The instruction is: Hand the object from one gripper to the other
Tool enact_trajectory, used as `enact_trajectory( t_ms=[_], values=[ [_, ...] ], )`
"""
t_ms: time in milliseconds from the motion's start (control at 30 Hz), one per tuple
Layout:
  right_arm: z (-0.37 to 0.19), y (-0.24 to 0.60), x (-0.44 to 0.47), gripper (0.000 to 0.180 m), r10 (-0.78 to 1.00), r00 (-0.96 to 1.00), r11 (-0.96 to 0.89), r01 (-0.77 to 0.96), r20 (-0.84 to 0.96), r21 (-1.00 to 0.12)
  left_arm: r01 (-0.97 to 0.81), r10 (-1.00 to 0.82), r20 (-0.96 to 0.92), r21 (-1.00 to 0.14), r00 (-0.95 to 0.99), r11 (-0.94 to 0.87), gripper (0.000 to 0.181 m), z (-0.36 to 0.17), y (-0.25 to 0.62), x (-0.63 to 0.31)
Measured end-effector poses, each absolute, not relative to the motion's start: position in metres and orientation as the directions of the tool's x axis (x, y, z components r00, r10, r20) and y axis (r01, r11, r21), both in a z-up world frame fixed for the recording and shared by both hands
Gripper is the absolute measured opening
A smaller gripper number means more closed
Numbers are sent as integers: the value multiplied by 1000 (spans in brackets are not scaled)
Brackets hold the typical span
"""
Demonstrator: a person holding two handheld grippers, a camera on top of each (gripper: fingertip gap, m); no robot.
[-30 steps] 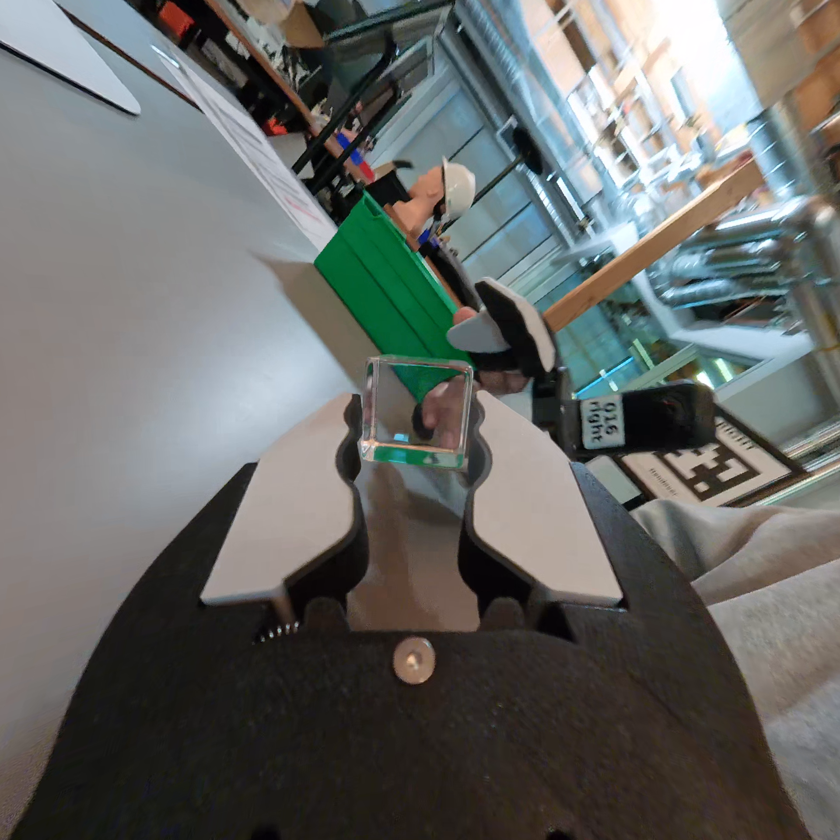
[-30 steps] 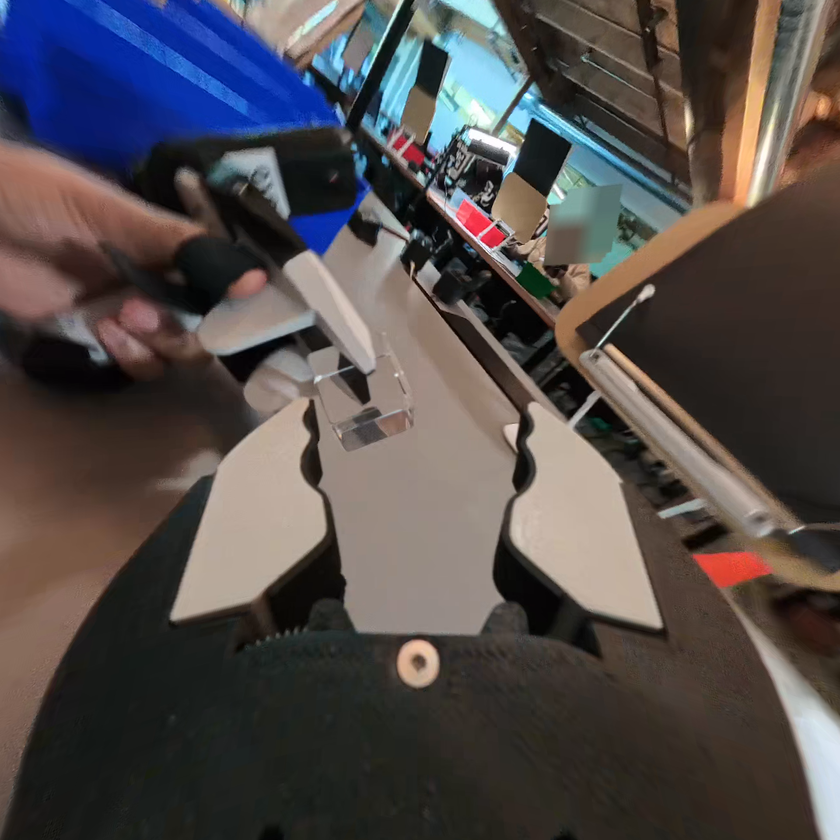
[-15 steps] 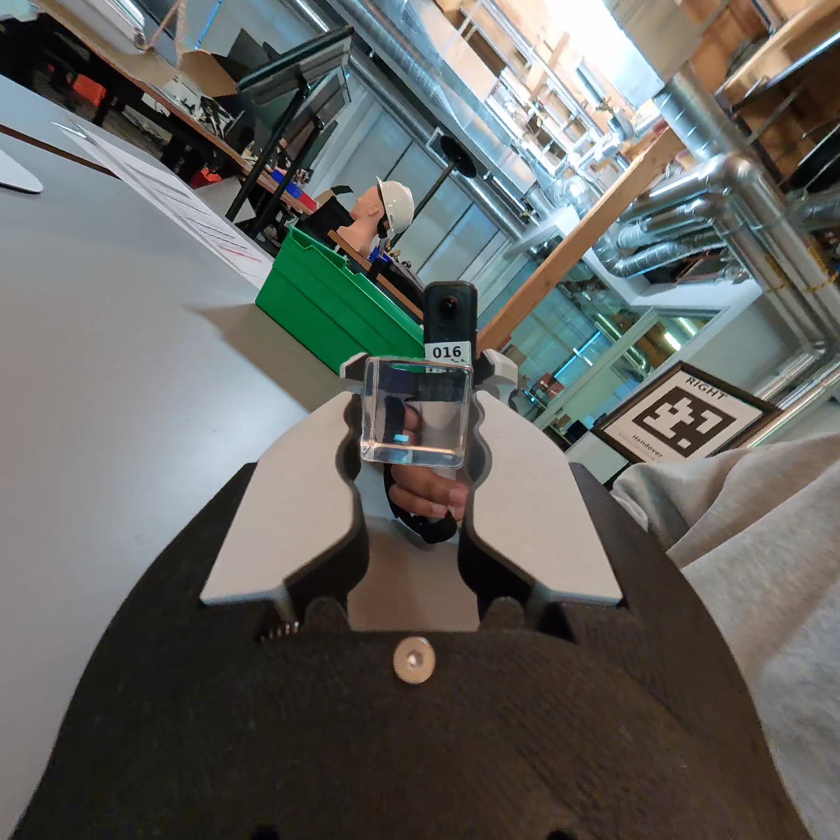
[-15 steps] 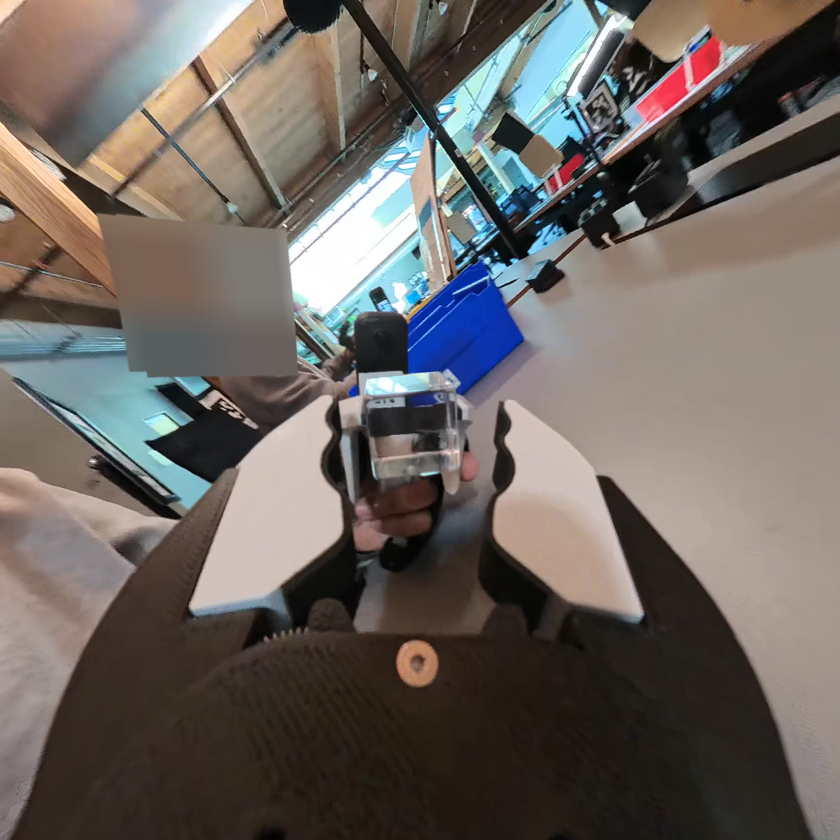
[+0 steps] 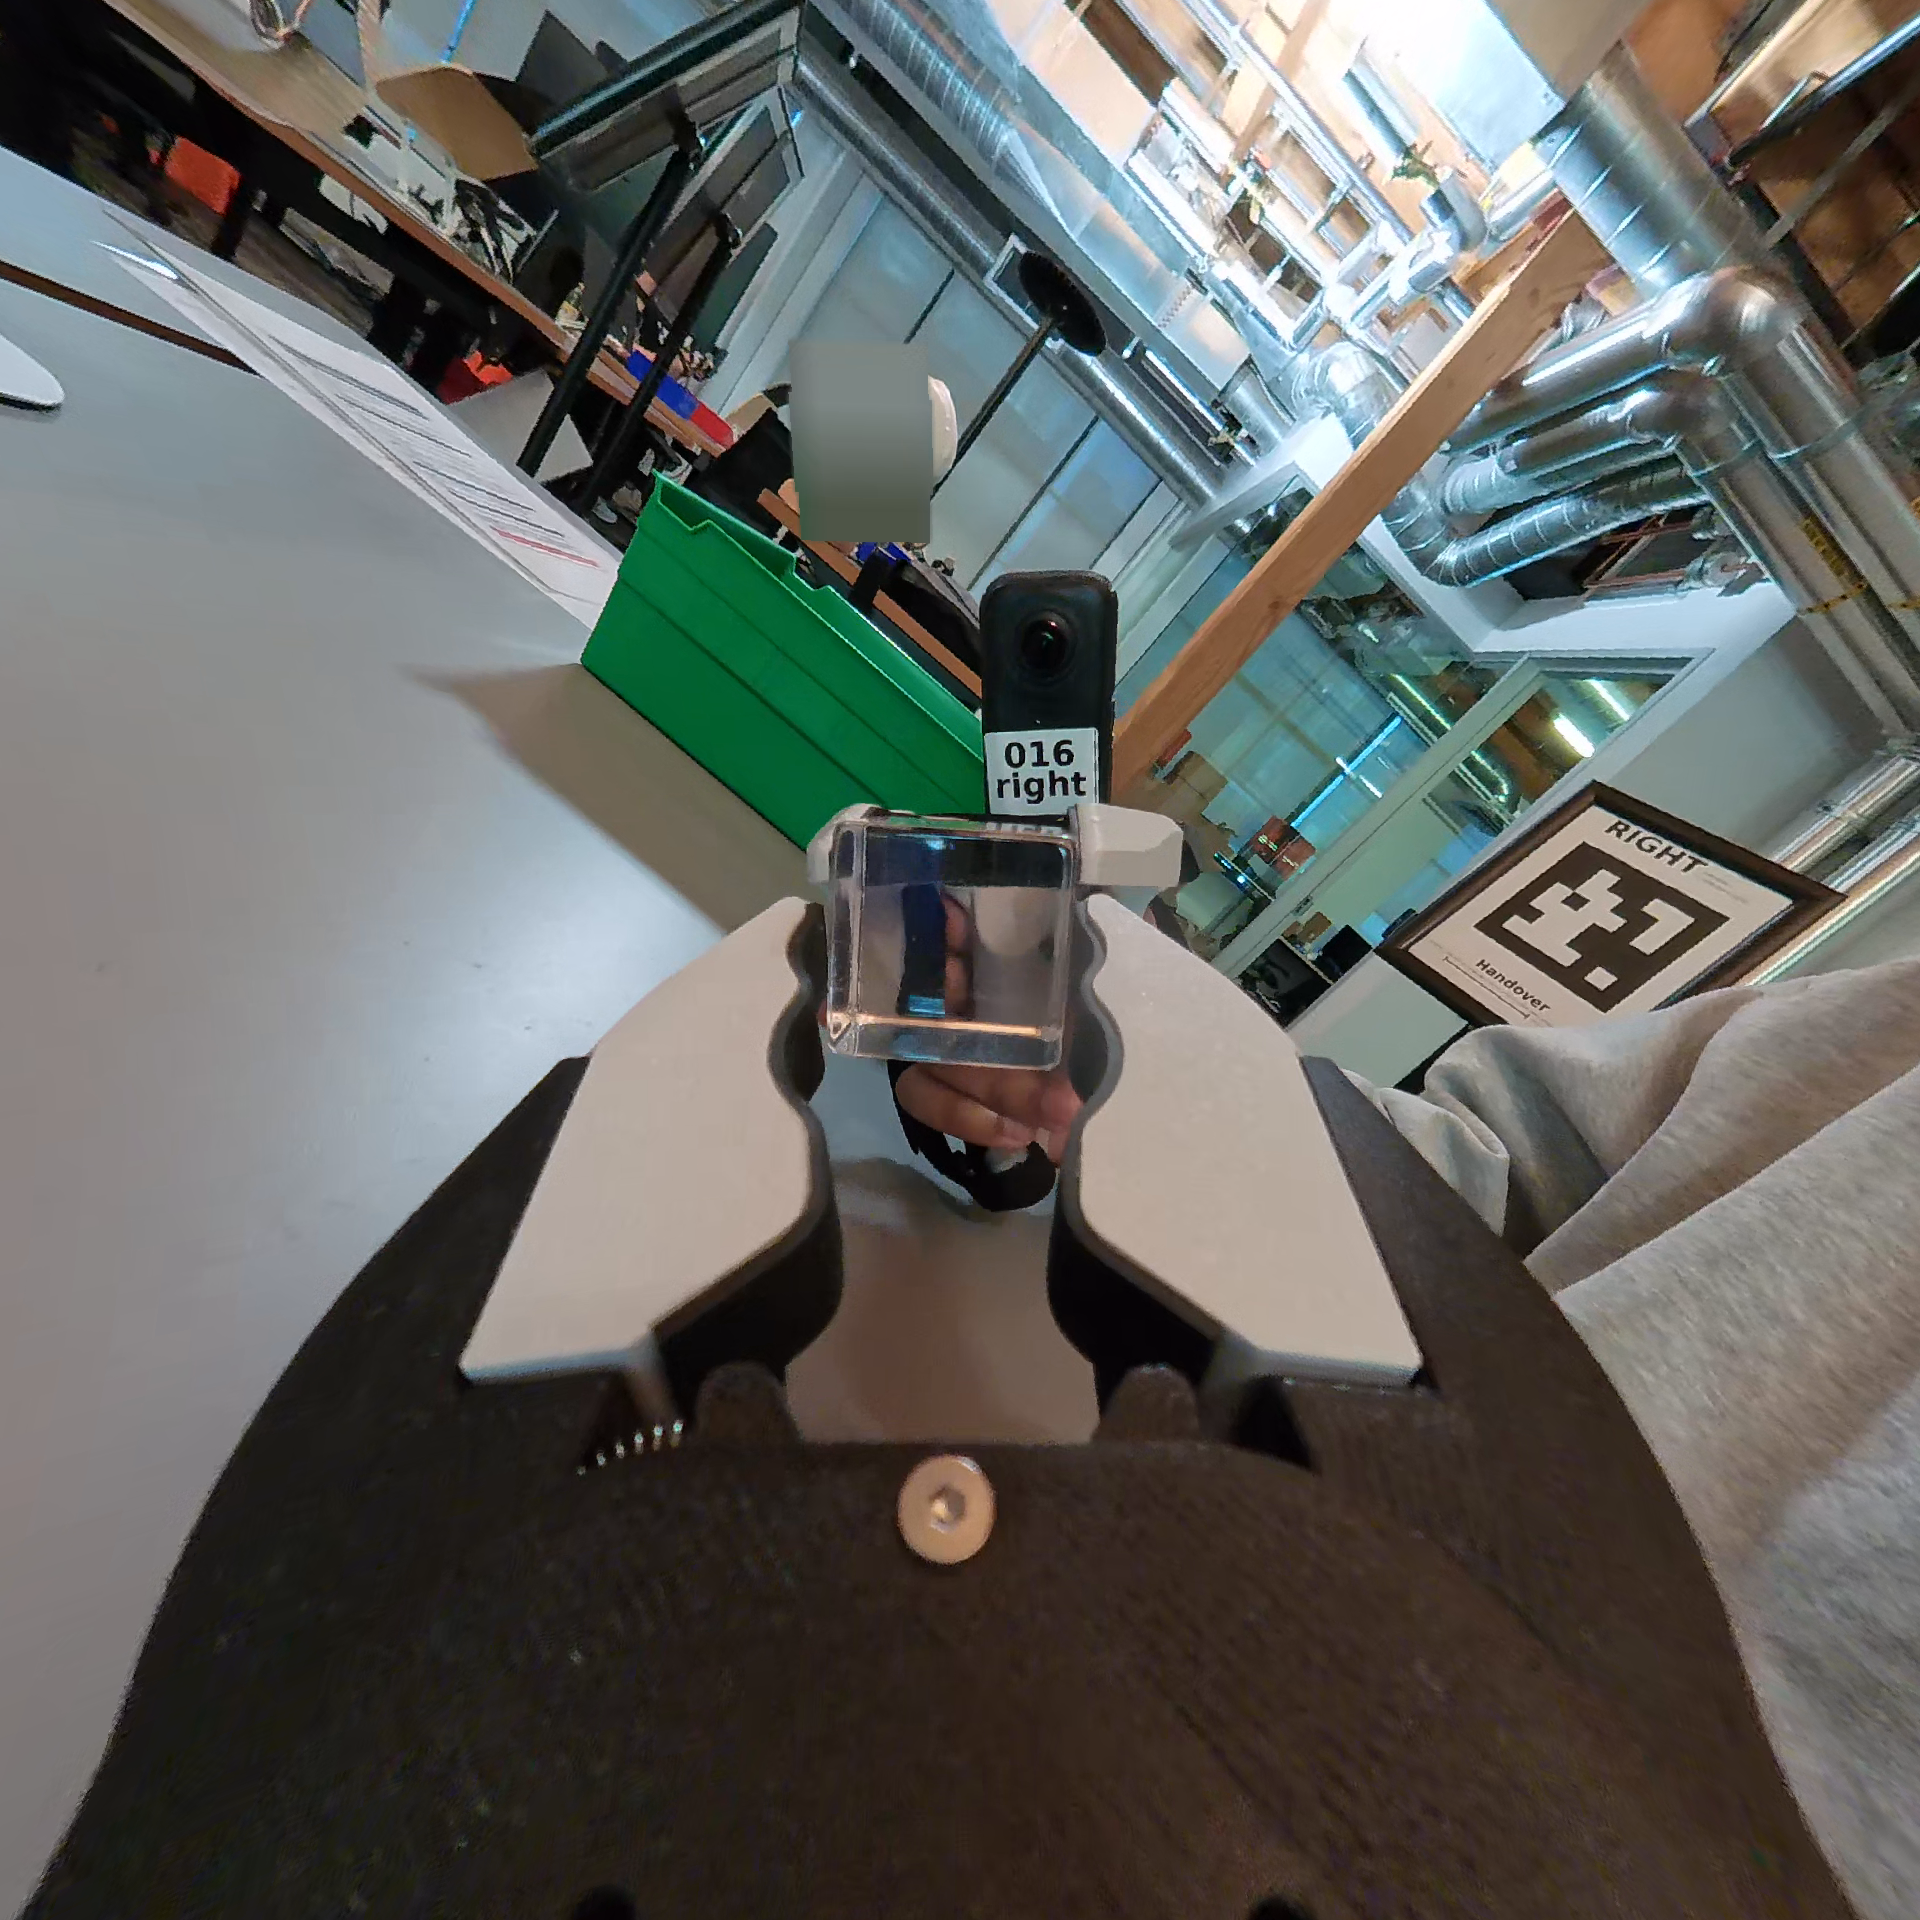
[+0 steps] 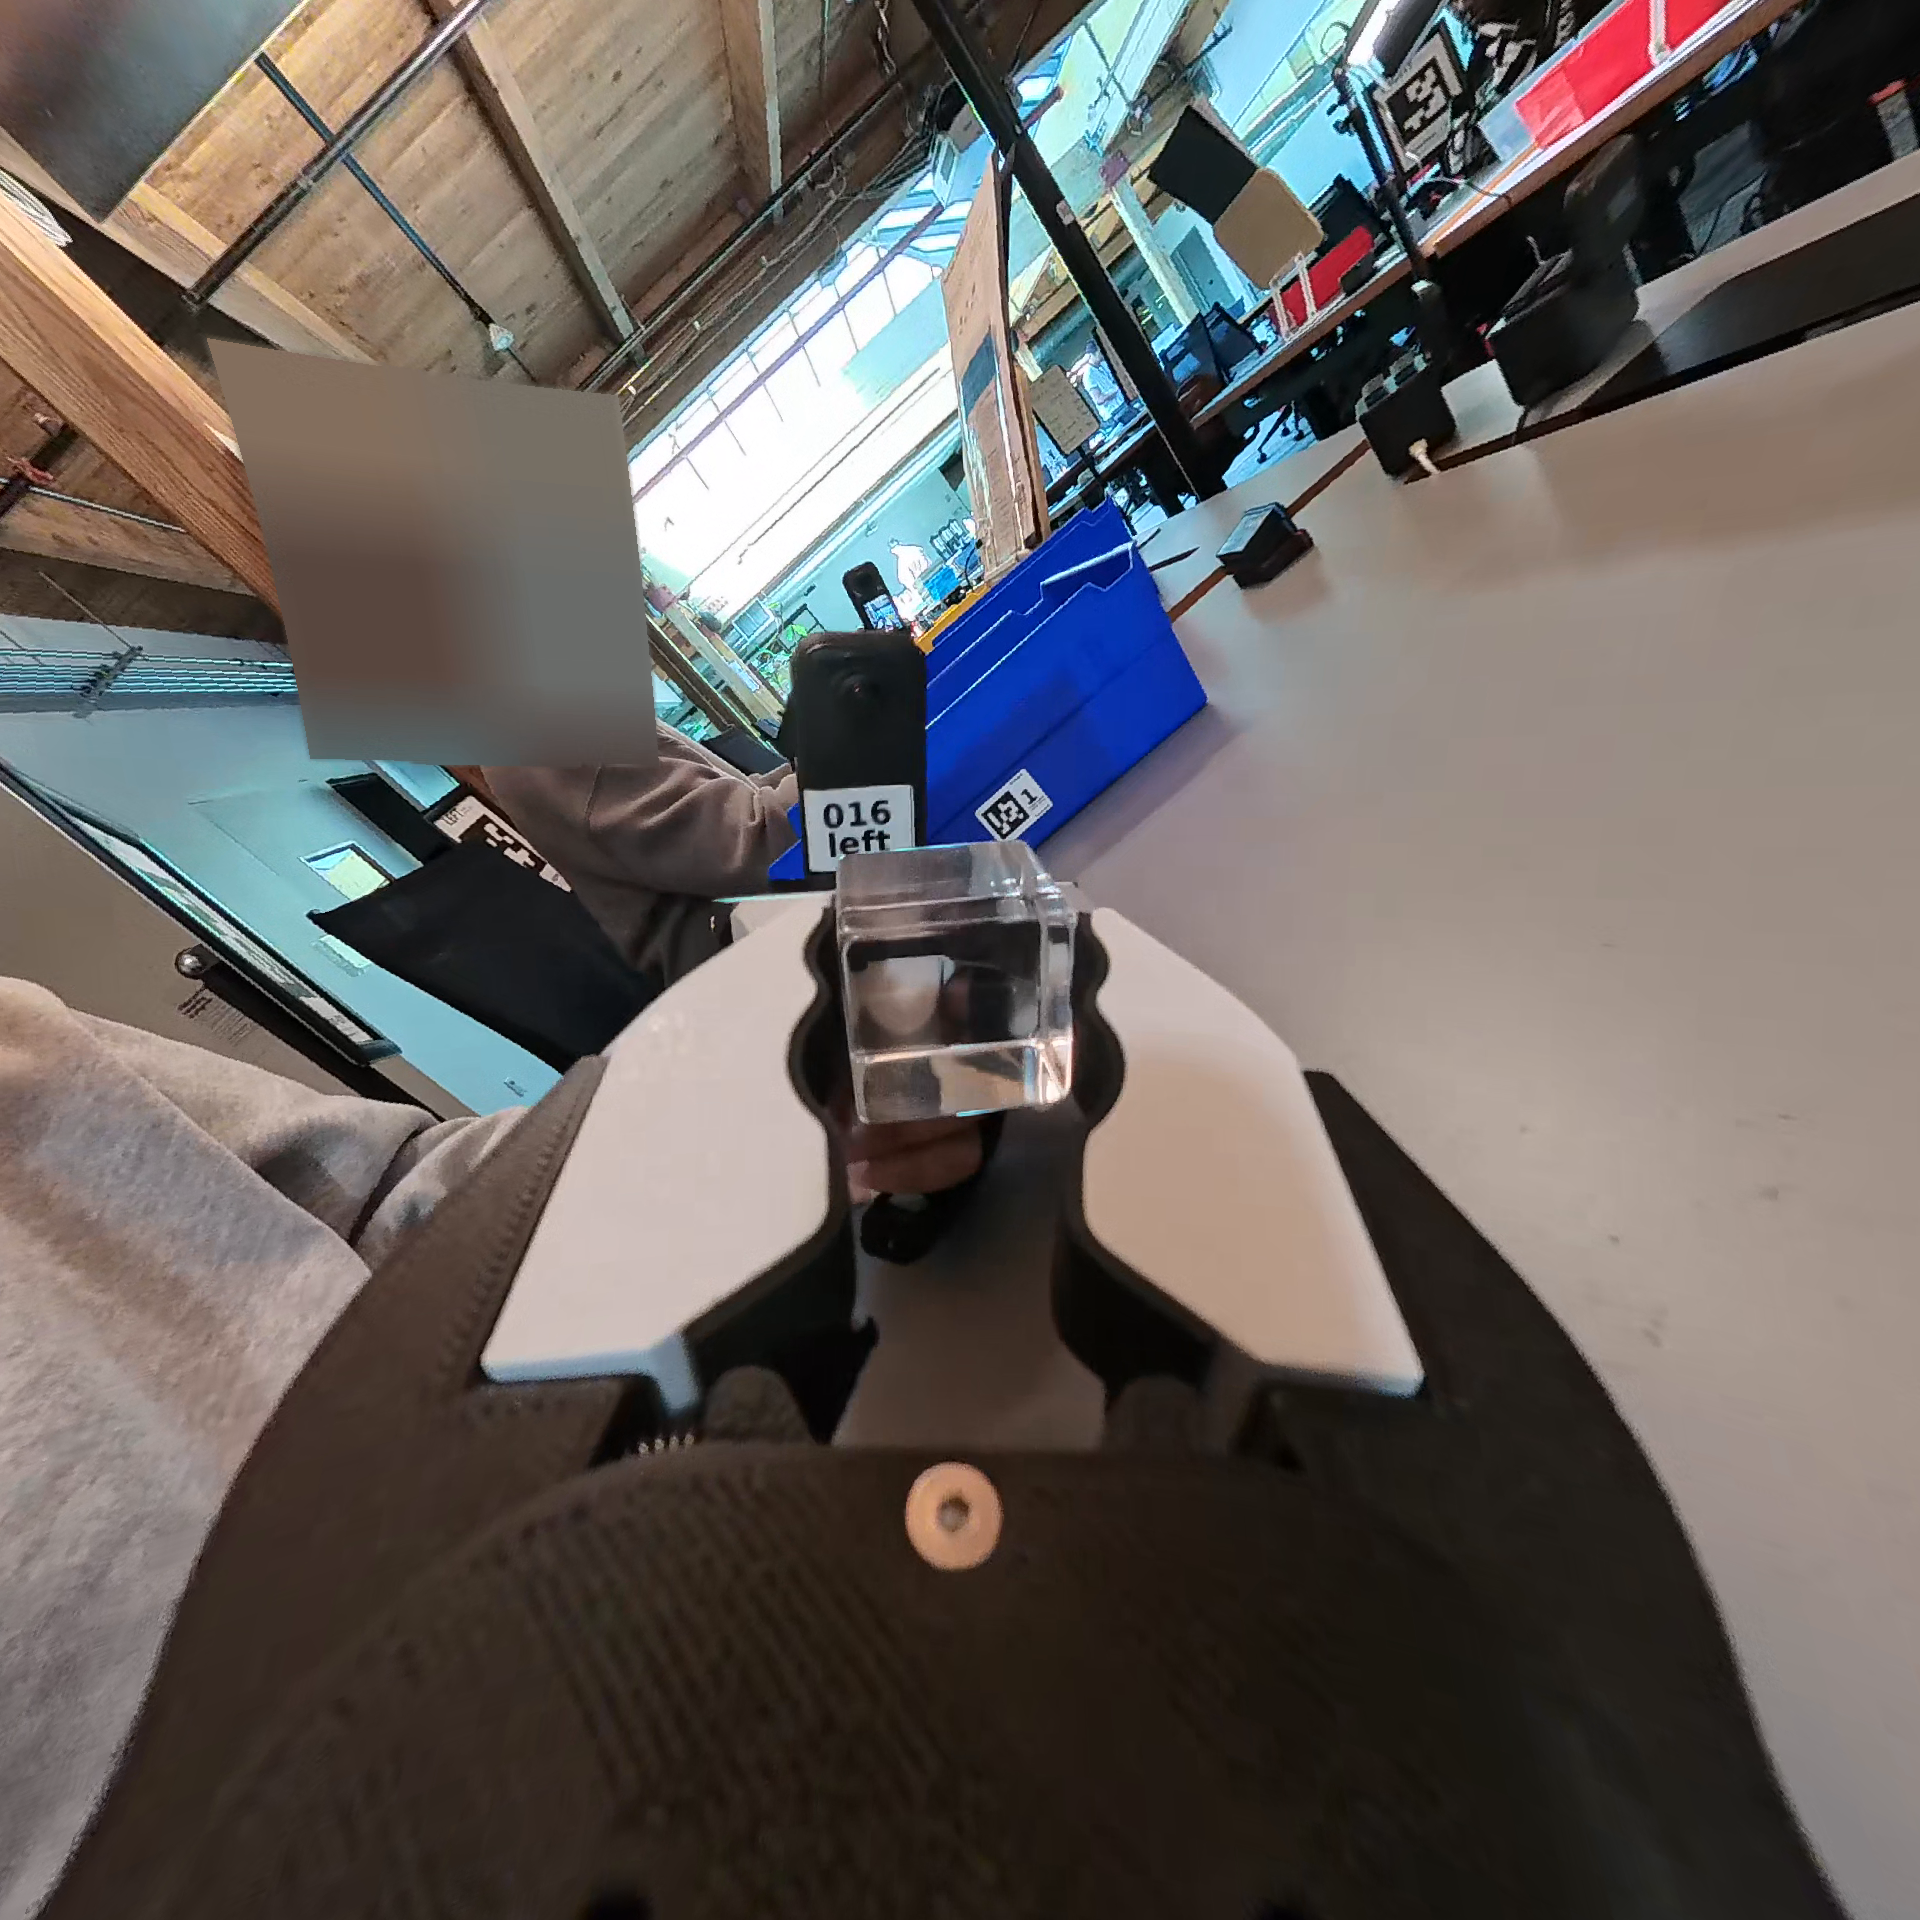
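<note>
Clear acrylic cube (image 5: 948,956), square-edged and see-through, sits in the air above the grey table (image 5: 260,831), caught between two grippers that face each other; the left gripper (image 5: 948,971), with pale grey finger plates on a black body, has its fingers drawn in against both side faces of the cube; the right gripper (image 6: 954,997) has its white plates pressed to the cube's (image 6: 951,997) sides in the same way, so both appear to have hold of it at once. In the left wrist view the right gripper's fingertips (image 5: 1127,857) show just behind the cube's top corners, below a black camera (image 5: 1047,675); a green plastic bin (image 5: 769,686) stands on the table beyond. In the right wrist view a blue plastic bin (image 6: 1060,686) stands on the table (image 6: 1507,831) behind the cube; a grey sleeve (image 6: 156,1195) fills the lower left.
</note>
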State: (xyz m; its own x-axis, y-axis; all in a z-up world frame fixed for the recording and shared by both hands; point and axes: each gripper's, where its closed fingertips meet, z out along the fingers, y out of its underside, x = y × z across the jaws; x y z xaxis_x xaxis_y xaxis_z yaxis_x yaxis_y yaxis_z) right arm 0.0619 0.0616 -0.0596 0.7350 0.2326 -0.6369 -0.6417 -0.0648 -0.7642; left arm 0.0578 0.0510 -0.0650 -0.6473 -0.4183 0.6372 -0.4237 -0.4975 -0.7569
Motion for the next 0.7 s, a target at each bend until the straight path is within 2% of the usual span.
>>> enact_trajectory(
  t_ms=[233, 367, 433, 567, 700],
  values=[
    [-58, 51, 86, 43, 178, 715, -1, -687, -676, -727, -318, -536, 613, -777, -580, -544, 71, -62, 74, 68],
    [-55, 46, 94, 43, 204, 661, 34, -742, -722, -670, -306, -629, 531, -846, -568, -437, 67, -70, 69, 68],
    [-51, 45, 94, 43, 241, 634, 46, -764, -735, -644, -339, -615, 519, -854, -593, -395, 62, -74, 59, 65],
    [-39, 41, 87, 44, 343, 607, 58, -775, -716, -629, -463, -403, 647, -754, -647, -466, 56, -70, 41, 56],
    [-25, 39, 74, 44, 413, 648, 77, -725, -640, -684, -653, 56, 771, -496, -635, -573, 48, -44, 37, 39]
  ],
)
